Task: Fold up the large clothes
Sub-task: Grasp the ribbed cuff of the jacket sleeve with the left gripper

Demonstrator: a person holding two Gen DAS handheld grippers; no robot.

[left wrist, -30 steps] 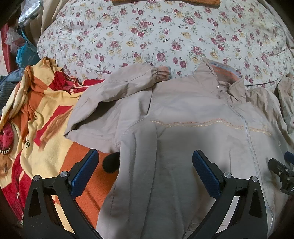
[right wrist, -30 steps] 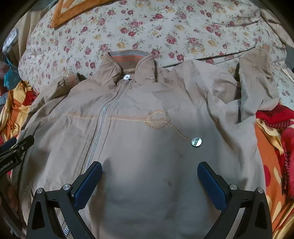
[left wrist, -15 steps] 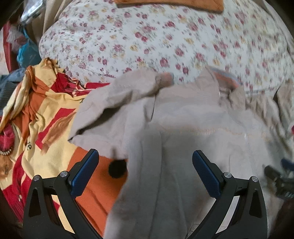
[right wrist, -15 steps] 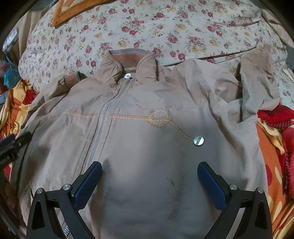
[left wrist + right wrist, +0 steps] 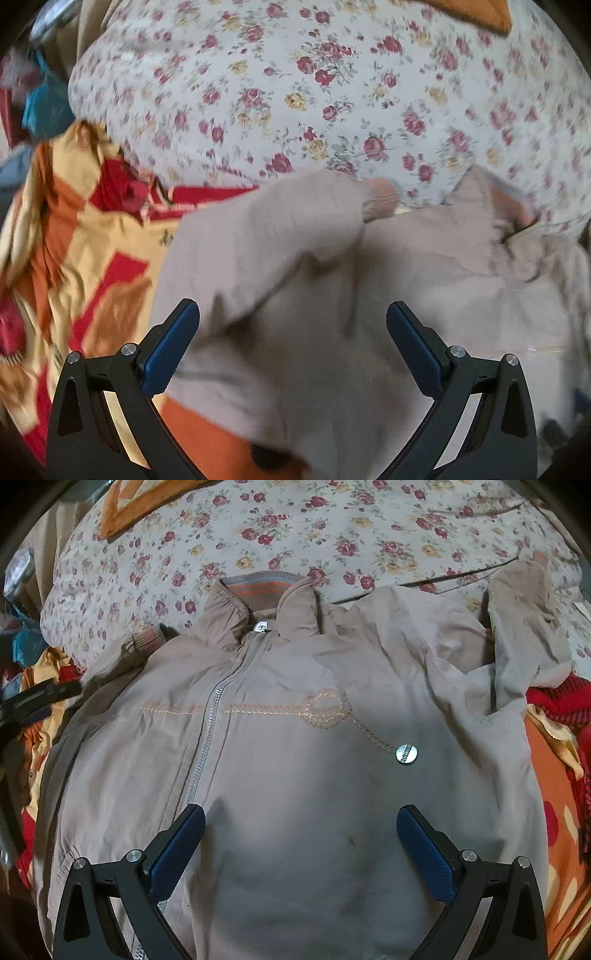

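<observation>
A beige zip-up jacket [image 5: 295, 775] lies front up on the bed, collar at the far side, zipper closed. Its left sleeve [image 5: 266, 236] is folded across the shoulder in the blurred left wrist view; its right sleeve [image 5: 524, 627] lies bent at the far right. My left gripper [image 5: 293, 347] is open and empty, just above the jacket's left shoulder and sleeve. It also shows in the right wrist view [image 5: 37, 698] at the left edge. My right gripper [image 5: 301, 845] is open and empty above the jacket's lower front.
A floral quilt [image 5: 332, 528] covers the bed beyond the collar. An orange, yellow and red blanket [image 5: 74, 251] lies under the jacket at the left and shows at the right [image 5: 554, 794]. Blue and red items [image 5: 44, 107] sit at the far left.
My left gripper has moved forward and left toward the jacket's left sleeve; its view is now blurred. My right gripper has barely moved. Both stay open.
</observation>
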